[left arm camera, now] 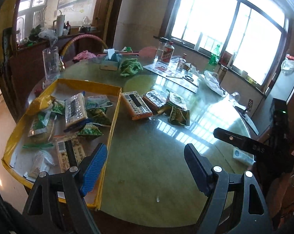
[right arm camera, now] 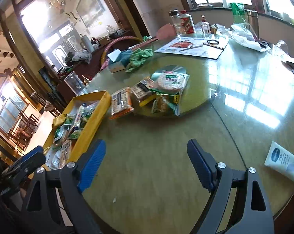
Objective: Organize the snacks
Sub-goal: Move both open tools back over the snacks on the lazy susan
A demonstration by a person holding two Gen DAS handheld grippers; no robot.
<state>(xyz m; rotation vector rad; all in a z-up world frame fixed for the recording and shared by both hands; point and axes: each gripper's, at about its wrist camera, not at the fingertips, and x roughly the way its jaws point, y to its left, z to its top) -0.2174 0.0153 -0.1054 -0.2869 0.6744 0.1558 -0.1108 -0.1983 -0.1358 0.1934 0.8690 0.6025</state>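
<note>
Both hand-held grippers hang released and empty above the round green glass-topped surface, the left hand-held gripper beside the near corner of the shallow yellow-rimmed tray, the right hand-held gripper over bare glass. Inside the tray lie green snack packets and a clear-wrapped cracker pack. Just past its right wall, an orange cracker pack, a yellow-boxed one, a round flatbread pack and green packets sit clustered.

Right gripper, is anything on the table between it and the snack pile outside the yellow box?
Nothing visible. Bare green tabletop runs from the open right gripper to the snack pile. The yellow box sits off to the left, clear of that path.
</note>
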